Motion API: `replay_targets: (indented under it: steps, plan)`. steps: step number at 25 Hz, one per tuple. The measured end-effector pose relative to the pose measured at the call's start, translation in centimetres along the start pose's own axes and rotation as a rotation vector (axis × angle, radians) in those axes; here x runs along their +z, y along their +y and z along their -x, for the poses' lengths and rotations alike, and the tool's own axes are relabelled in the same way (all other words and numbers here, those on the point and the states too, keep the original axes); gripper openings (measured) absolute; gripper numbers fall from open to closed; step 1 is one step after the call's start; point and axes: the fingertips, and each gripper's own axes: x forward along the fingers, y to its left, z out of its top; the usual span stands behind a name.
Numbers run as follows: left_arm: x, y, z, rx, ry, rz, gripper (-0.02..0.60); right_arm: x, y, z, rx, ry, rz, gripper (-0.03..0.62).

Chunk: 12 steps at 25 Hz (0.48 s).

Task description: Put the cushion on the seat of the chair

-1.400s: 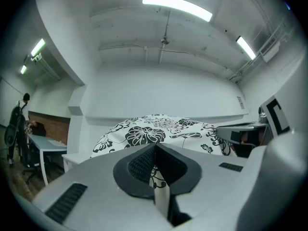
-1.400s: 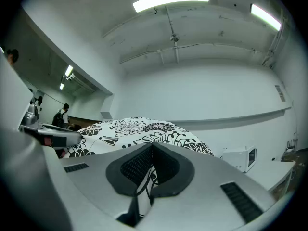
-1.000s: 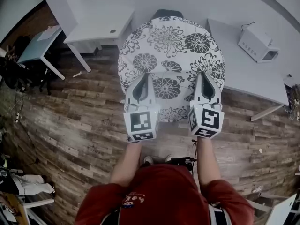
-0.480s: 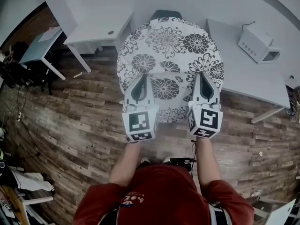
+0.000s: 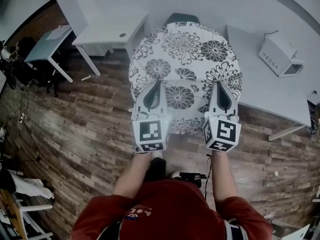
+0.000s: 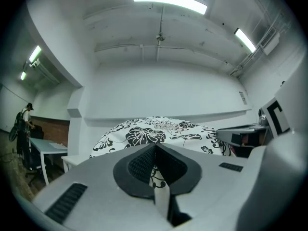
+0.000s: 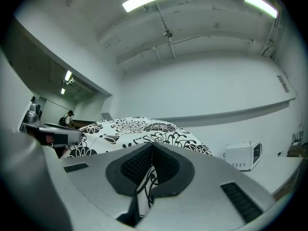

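Observation:
A round white cushion (image 5: 186, 64) with black flower print is held up flat between both grippers above the wooden floor. My left gripper (image 5: 156, 84) is shut on its near left edge, and my right gripper (image 5: 220, 85) is shut on its near right edge. In the left gripper view the cushion (image 6: 156, 129) bulges beyond the closed left gripper (image 6: 154, 150). The right gripper view shows the cushion (image 7: 139, 131) rising past the closed right gripper (image 7: 152, 149). A dark chair back (image 5: 181, 17) peeks out beyond the cushion's far edge; the seat is hidden beneath.
A white table (image 5: 112, 31) stands at the far left and a long white desk (image 5: 270, 84) at the right carries a white box-like appliance (image 5: 280, 55). A blue-topped table (image 5: 42, 46) and dark chairs sit further left. A person (image 7: 67, 119) stands far off.
The cushion and both grippers have shifted slightly right and nearer in the head view, still gripped the same way. The person's legs have stepped forward under the cushion's near edge.

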Motion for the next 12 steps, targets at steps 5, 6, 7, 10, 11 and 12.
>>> replay_targets:
  steps: [5, 6, 7, 10, 11, 12]
  plan:
    - [-0.4, 0.3, 0.0, -0.016, -0.004, -0.001, 0.028, 0.0, 0.5, -0.1, -0.002, -0.006, 0.022, 0.028]
    - [-0.6, 0.3, -0.1, -0.021, -0.003, -0.002, 0.028, 0.0, 0.5, -0.1, -0.006, -0.007, 0.027, 0.028]
    - [-0.7, 0.3, -0.2, -0.025, -0.004, -0.001, 0.028, 0.0, 0.4, -0.1, -0.009, -0.008, 0.034, 0.028]
    - [-1.0, 0.3, -0.5, -0.034, -0.011, -0.003, 0.028, 0.1, 0.5, -0.3, -0.015, -0.021, 0.054, 0.028]
    - [-1.2, 0.4, -0.4, -0.039, -0.011, -0.006, 0.028, 0.1, 0.5, -0.3, -0.018, -0.024, 0.057, 0.028]
    - [-1.3, 0.4, -0.4, -0.045, -0.012, -0.008, 0.028, 0.1, 0.6, -0.2, -0.021, -0.026, 0.06, 0.028]
